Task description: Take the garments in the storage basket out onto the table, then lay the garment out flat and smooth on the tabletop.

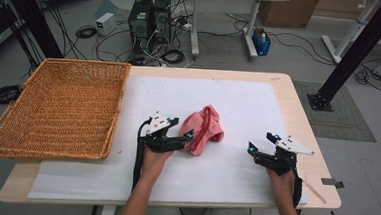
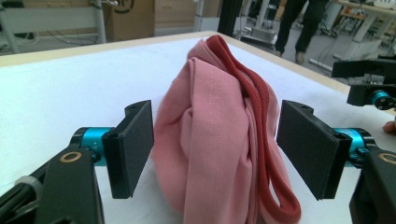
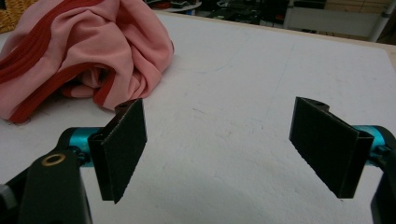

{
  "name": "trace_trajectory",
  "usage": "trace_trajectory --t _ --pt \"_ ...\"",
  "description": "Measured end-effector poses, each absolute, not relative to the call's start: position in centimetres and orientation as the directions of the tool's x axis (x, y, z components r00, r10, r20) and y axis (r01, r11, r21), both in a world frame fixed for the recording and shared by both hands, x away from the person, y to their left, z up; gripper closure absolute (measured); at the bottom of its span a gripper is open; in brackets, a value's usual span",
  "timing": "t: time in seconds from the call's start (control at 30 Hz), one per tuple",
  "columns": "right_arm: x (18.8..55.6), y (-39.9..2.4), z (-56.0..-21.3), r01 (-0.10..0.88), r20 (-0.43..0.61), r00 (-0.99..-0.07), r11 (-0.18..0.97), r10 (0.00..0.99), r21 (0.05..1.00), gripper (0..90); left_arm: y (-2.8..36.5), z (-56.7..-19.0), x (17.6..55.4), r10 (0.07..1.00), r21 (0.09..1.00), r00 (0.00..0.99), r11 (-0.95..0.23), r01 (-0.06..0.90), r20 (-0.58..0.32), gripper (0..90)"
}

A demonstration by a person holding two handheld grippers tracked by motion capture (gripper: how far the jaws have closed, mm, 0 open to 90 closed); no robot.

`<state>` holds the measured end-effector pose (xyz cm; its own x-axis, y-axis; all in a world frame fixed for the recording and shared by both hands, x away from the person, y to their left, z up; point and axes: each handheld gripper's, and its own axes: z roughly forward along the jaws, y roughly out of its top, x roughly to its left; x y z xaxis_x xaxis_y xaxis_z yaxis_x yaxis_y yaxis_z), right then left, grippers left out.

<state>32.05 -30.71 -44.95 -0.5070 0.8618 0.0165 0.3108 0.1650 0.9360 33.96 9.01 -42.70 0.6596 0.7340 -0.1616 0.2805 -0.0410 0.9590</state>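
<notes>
A crumpled pink garment (image 1: 204,128) with dark red trim lies bunched on the white sheet near the table's middle. My left gripper (image 1: 182,128) is at its left side, low to the table. In the left gripper view the garment (image 2: 215,140) sits between the two black pads (image 2: 133,149), which stand wide and do not press on it. My right gripper (image 1: 263,143) rests at the right of the sheet, open, with bare sheet between its jaws (image 3: 219,149). From there the garment (image 3: 93,51) lies off to the upper left, apart from the right gripper.
A large wicker basket (image 1: 53,106) stands on the table's left end, overhanging the edge. A white sheet (image 1: 239,100) covers most of the wooden table (image 1: 298,114). Computers and cables sit on the floor behind.
</notes>
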Motion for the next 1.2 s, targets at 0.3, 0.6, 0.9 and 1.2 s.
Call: trace_trajectory --t 0.3,0.6,0.9,1.2 --pt "32.1 -30.7 -44.9 0.312 0.014 -0.511 0.17 0.859 0.935 18.5 11.6 -43.2 32.1 0.793 0.971 0.581 0.051 0.234 -0.181 26.4" --pt "32.1 -30.7 -45.0 0.309 0.011 -0.511 0.172 0.859 0.935 18.5 11.7 -43.3 31.6 0.8 0.975 0.576 0.05 0.215 -0.168 25.8" --pt "32.1 -30.7 -45.0 0.31 0.011 -0.511 0.172 0.859 0.935 18.5 11.9 -43.0 31.2 0.805 0.976 0.567 0.059 0.212 -0.172 25.8" --pt "32.1 -30.6 -44.9 0.315 0.011 -0.51 0.174 0.86 0.933 18.5 10.8 -41.4 31.9 0.784 0.98 0.611 -0.019 0.198 -0.108 27.0"
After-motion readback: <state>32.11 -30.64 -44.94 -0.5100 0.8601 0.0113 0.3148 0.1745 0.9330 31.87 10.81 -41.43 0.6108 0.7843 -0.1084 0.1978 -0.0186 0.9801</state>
